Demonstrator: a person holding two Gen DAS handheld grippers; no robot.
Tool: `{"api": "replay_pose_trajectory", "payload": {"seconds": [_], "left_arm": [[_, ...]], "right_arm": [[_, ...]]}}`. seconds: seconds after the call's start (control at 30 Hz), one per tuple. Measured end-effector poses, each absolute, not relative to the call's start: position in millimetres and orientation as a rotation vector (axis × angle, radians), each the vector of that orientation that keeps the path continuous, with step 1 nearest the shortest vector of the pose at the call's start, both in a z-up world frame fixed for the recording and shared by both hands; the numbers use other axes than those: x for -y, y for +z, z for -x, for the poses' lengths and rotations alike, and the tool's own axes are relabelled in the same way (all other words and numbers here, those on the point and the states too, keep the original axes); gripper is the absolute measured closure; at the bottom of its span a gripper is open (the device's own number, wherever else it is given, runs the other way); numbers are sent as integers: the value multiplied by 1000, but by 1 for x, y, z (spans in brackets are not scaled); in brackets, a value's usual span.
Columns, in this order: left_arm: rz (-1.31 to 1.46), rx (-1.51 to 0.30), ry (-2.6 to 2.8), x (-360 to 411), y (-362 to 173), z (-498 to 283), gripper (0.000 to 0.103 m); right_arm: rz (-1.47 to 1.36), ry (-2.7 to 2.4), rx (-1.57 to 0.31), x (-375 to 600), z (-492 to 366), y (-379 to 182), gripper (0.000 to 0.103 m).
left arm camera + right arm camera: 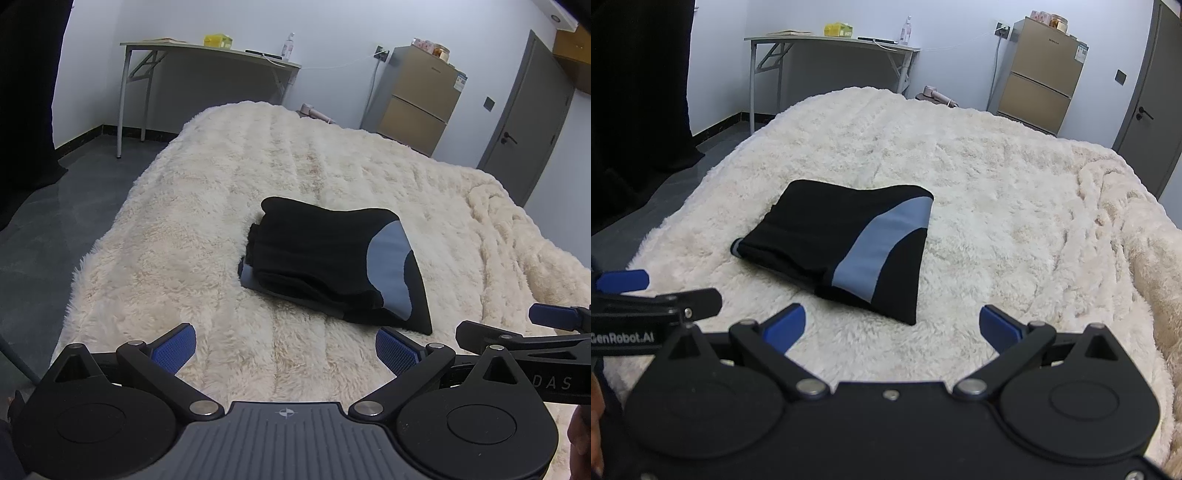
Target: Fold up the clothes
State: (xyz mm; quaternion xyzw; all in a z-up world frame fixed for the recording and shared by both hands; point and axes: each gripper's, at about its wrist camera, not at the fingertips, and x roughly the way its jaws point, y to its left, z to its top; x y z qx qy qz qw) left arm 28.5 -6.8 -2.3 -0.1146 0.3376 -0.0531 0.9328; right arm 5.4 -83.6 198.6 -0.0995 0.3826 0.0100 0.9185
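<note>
Both the left gripper and right gripper hang wide open and empty just short of the folded black garment on the bed, likely soft, light, limp, best pinched at its near edge.

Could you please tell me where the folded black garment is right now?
The folded black garment lies on the cream fluffy blanket, just ahead of both open grippers, touching neither.
</note>
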Motion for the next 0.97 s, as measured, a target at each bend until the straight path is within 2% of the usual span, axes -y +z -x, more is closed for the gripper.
{"api": "replay_pose_trajectory", "payload": {"seconds": [0.97], "left_arm": [[244,-698,-118,4,-3,-30,0]], "right_arm": [[209,12,-799,80,-8,196,3]]}}
